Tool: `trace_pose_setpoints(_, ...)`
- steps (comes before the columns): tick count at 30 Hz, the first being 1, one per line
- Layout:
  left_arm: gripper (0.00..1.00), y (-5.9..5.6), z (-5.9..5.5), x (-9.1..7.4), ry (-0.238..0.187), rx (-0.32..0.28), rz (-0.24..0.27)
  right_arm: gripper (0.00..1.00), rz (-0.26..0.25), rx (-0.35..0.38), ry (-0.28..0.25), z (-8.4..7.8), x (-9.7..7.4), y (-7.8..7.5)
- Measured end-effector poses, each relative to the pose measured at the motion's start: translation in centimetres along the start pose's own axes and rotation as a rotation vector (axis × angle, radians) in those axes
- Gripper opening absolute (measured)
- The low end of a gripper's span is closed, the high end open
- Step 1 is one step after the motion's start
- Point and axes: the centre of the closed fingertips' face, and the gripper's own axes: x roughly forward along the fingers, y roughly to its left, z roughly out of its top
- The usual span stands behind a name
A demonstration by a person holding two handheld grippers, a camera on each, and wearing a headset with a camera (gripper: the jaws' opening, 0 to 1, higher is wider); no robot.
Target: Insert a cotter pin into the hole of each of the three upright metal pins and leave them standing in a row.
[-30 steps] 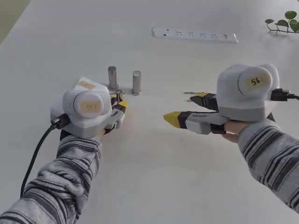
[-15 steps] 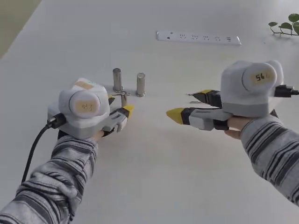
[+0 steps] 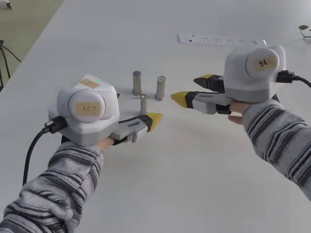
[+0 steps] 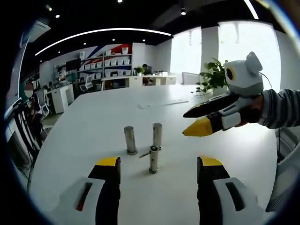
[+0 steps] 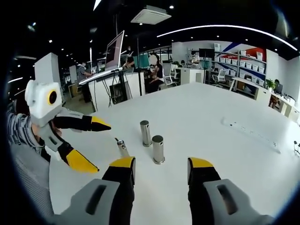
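Note:
Three upright metal pins stand close together on the white table [image 3: 184, 165]. Two bare pins [image 3: 137, 83] [image 3: 160, 88] stand at the back. The front pin [image 3: 144, 104] has a cotter pin [image 3: 140, 97] through its top. My left gripper [image 3: 138, 110] is open, its jaws either side of the front pin [image 4: 153, 159] and a little short of it. My right gripper [image 3: 187, 88] is open just right of the pins and points at the nearest bare pin [image 5: 158, 149]. Nothing is held in either gripper. The cotter pin [image 4: 148, 151] sticks out sideways.
A white power strip [image 3: 221, 41] lies at the far side of the table. A plant leaf [image 3: 305, 29] shows at the far right edge. A black cable [image 3: 34, 145] trails from my left gripper. A person's striped sleeves [image 3: 277, 141] hold both grippers.
The head camera has shifted. My left gripper's jaws have spread wider and drawn back from the front pin. My right gripper has moved in closer to the pins.

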Motion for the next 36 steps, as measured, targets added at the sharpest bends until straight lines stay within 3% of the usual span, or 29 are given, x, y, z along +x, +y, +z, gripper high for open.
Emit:
trace_pose_setpoints(9, 0.77, -0.5, 0.1, -1.8, -0.005, -0.006, -0.004, 0.31, 0.048, 0.015, -0.006, 0.0, 3.1, 0.4)
trace_pose_setpoints(21, 0.82, -1.1, -0.1, -2.9, -0.010, 0.018, -0.013, 0.18, 0.062, 0.055, -0.034, 0.2, 5.9, 0.5)
trace_pose_setpoints(26, 0.84, -1.5, -0.1, -3.0, -0.011, 0.038, -0.022, 0.13, 0.051, 0.054, -0.022, 0.0, 6.2, 0.6)
trace_pose_setpoints(31, 0.85, -1.4, -0.7, -2.6, 0.004, 0.030, -0.024, 0.11, 0.061, 0.103, -0.039, 0.2, 6.1, 1.0)
trace_pose_setpoints(36, 0.88, -1.4, -0.9, -2.7, 0.007, 0.032, -0.028, 0.09, 0.039, 0.061, -0.035, 0.4, 5.7, 1.0)
